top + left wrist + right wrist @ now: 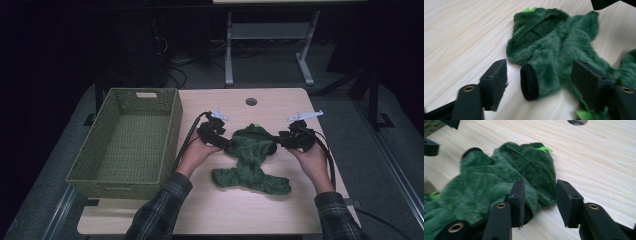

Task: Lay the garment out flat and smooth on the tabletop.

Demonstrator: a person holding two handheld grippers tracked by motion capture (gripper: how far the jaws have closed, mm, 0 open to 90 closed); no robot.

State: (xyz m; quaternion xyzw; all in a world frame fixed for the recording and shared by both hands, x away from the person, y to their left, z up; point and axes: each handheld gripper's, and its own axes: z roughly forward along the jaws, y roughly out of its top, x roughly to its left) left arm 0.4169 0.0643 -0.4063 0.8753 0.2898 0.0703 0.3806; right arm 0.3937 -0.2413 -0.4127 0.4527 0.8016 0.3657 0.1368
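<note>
A dark green fuzzy hooded garment [252, 157] lies spread flat on the light wooden table [280, 210], hood toward the far edge. My left gripper [227, 142] is at its left sleeve. In the left gripper view the jaws of this gripper [541, 85] stand wide apart, with the black-lined sleeve cuff [529, 83] lying loose between them, touched by neither pad. My right gripper [282, 140] is at the right sleeve. In the right gripper view this gripper [541, 202] is open, one jaw over the sleeve end [534, 195] and the other over bare wood.
A green woven basket [127, 140] stands at the table's left side, close to my left forearm. A round cable hole [251, 101] sits near the far edge. Cables trail from both grippers. Desk legs stand on the floor beyond the table.
</note>
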